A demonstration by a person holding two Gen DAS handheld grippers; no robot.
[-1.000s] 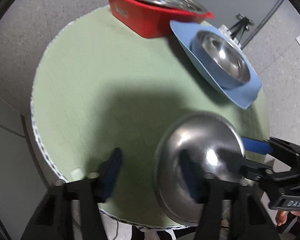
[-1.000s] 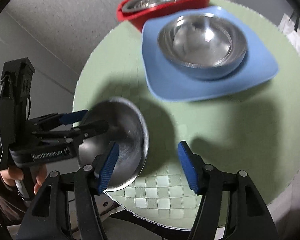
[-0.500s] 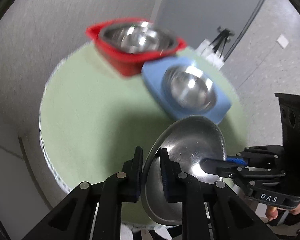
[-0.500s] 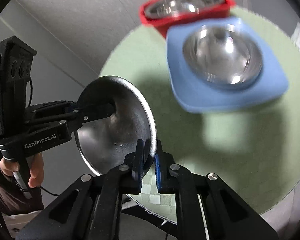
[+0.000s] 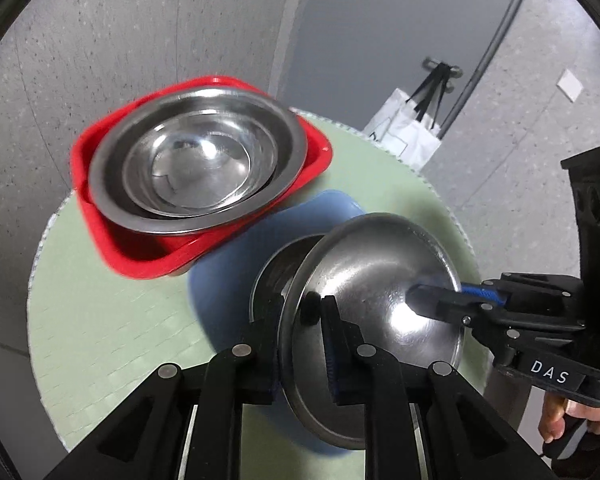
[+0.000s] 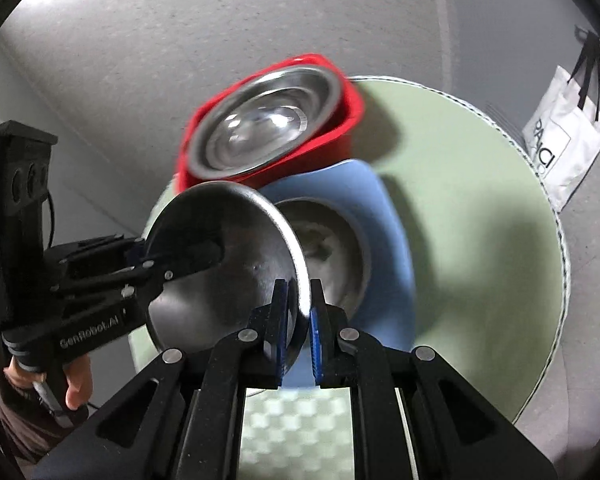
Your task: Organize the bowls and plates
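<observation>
Up in the air above the blue plate (image 5: 228, 280), a steel bowl (image 5: 380, 280) is pinched on its rim from two sides. The left gripper (image 5: 300, 320) is clamped on the near edge of the rim, and the right gripper (image 6: 300, 320) is clamped on the opposite edge. The bowl is tipped up on edge, so the left wrist view looks at its rounded outside while the right wrist view looks into its hollow.

Under it, a second steel bowl (image 6: 332, 248) sits on the blue plate; the right wrist view shows most of its inside, whereas the left wrist view shows only a dark sliver past the held bowl's rim. Behind the plate, touching its far edge, is a red tub (image 5: 112, 240) with nested steel bowls (image 5: 196, 168) in it. Everything rests on a round green table (image 5: 100, 320).

Only the right wrist view shows the checkered pattern at the table's near edge and the printing on the white bag (image 6: 560, 140) on the floor. Only the left wrist view shows the grey pipe (image 5: 496, 40) on the wall behind that bag.
</observation>
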